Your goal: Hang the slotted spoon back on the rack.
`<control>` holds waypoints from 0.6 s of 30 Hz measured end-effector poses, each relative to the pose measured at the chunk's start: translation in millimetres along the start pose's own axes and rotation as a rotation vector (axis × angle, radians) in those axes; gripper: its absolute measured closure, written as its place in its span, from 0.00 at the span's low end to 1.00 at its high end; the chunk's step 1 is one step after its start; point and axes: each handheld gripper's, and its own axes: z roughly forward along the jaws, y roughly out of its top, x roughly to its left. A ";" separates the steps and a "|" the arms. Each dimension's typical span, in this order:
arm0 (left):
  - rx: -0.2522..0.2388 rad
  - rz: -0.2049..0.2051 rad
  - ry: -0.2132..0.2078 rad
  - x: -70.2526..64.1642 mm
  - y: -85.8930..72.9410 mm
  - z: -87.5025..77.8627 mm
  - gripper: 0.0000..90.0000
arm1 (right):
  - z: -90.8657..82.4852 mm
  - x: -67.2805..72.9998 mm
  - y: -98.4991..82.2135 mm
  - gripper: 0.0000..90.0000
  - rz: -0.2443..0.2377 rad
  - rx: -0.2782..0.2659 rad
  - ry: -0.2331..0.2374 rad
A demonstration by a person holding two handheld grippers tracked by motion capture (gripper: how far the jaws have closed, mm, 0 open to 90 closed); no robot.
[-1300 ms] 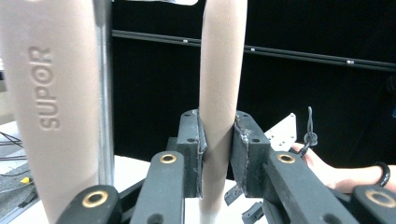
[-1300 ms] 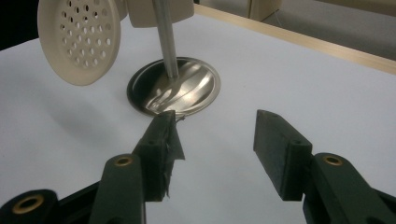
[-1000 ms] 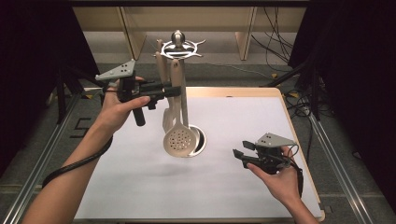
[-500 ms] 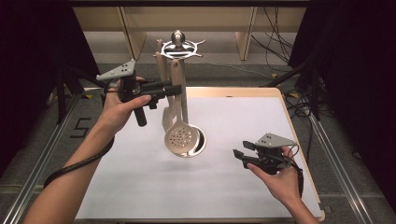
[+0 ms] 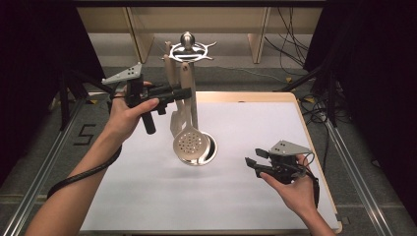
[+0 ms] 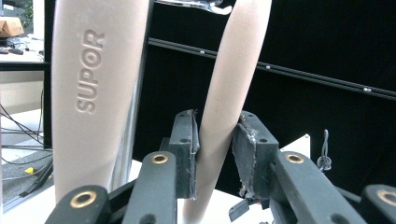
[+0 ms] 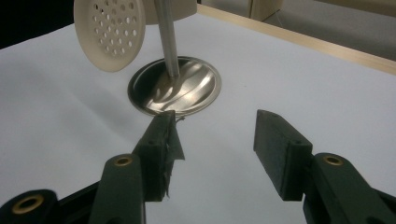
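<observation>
Still loosely around the skimmer handle (image 6: 224, 93), left hand-held gripper (image 6: 215, 140), jaws just easing apart.

"SUPOR" is embossed on the beige utensil handle (image 6: 93, 93); a "5" marks the floor (image 5: 83, 136).

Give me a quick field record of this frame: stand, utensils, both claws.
stand: metal utensil rack on a round base, far middle of the white table
utensils: skimmer hanging beside another beige-handled utensil
left claw: jaws around the thin beige handle, one pad touching, gap at the other; just been opening
right claw: open, nothing between its jaws, low over the table, aimed at the base
hands: left hand raised at the rack, right hand near the table's right edge
</observation>
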 end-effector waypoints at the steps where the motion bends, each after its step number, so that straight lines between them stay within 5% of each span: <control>1: -0.001 0.001 0.002 -0.4 -0.1 0.1 0.77 | -0.2 0.0 0.1 0.55 0.001 0.000 0.002; 6: 0.001 0.039 0.037 -7.5 1.2 -1.2 0.74 | -0.9 -0.9 0.0 0.55 0.003 -0.001 -0.003; 11: 0.025 0.150 0.117 -24.1 4.7 -5.7 0.60 | 0.0 -0.2 0.0 0.55 0.016 -0.008 0.005; 18: 0.037 0.247 0.213 -41.3 2.3 -10.9 0.51 | -1.4 1.0 0.4 0.55 0.021 0.003 -0.001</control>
